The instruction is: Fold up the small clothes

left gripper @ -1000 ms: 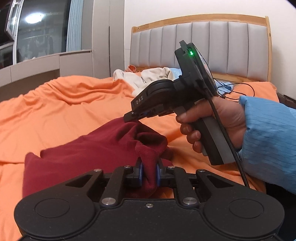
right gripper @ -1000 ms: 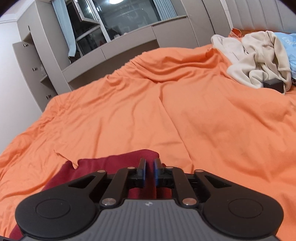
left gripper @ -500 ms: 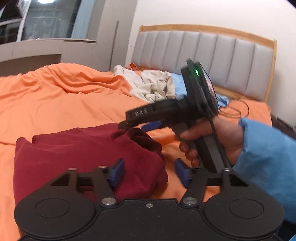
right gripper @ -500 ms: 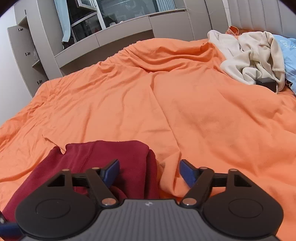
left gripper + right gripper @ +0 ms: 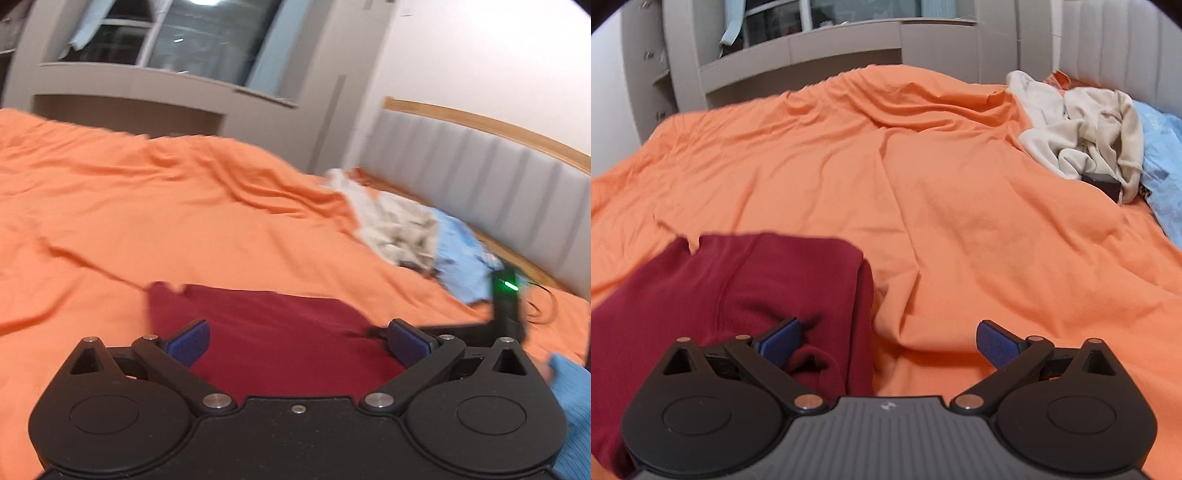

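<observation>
A dark red garment [image 5: 280, 325] lies folded on the orange bedsheet [image 5: 166, 221]. It also shows in the right wrist view [image 5: 738, 288], at the lower left. My left gripper [image 5: 297, 341] is open and empty just above the garment. My right gripper [image 5: 888, 339] is open and empty, its left finger [image 5: 779, 338] over the garment's right edge and its right finger over bare sheet. The right gripper's body with a green light [image 5: 508, 295] shows at the right of the left wrist view.
A pile of cream clothes [image 5: 1082, 133] and a light blue garment [image 5: 1163, 166] lie by the grey padded headboard [image 5: 480, 177]. A small black object [image 5: 1102, 182] sits by the pile. Grey cabinets and a window stand behind the bed.
Both grippers opened and let go of the red garment, which now lies flat on the sheet. Both grippers drew back from it. The left wrist view swung to the left.
</observation>
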